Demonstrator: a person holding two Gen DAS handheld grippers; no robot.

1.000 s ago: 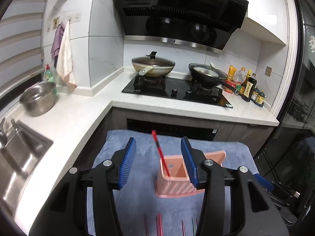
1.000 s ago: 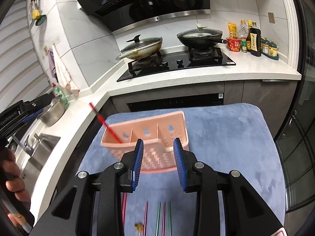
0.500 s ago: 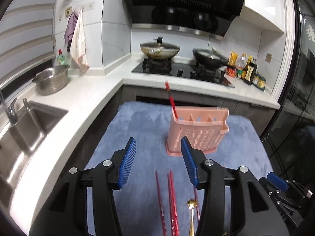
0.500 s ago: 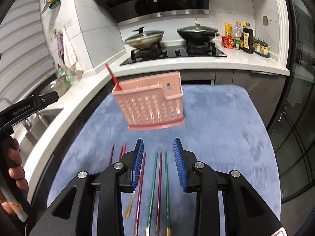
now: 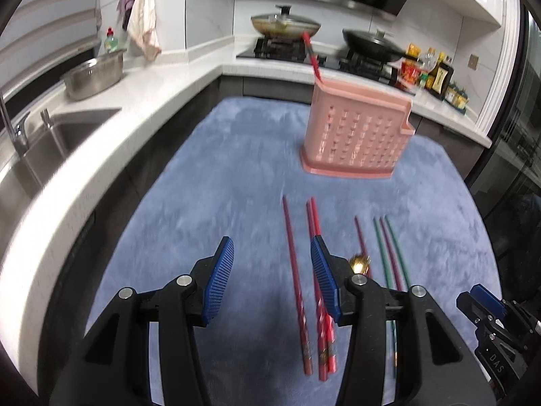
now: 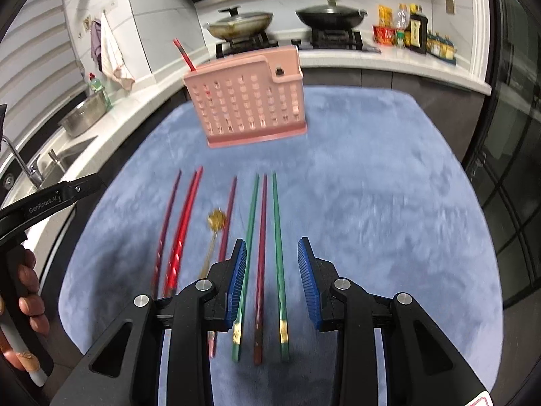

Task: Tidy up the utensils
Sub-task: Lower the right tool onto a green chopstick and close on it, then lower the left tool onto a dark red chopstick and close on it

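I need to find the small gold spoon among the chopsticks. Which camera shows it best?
The right wrist view: the gold spoon lies in the open, bowl and thin handle both showing, though blurred. In the left wrist view only its bowl peeks out behind the left gripper.

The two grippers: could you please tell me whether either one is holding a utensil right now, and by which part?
Nothing is held. The left gripper and the right gripper both hover with open jaws above the chopsticks lying on the blue mat.
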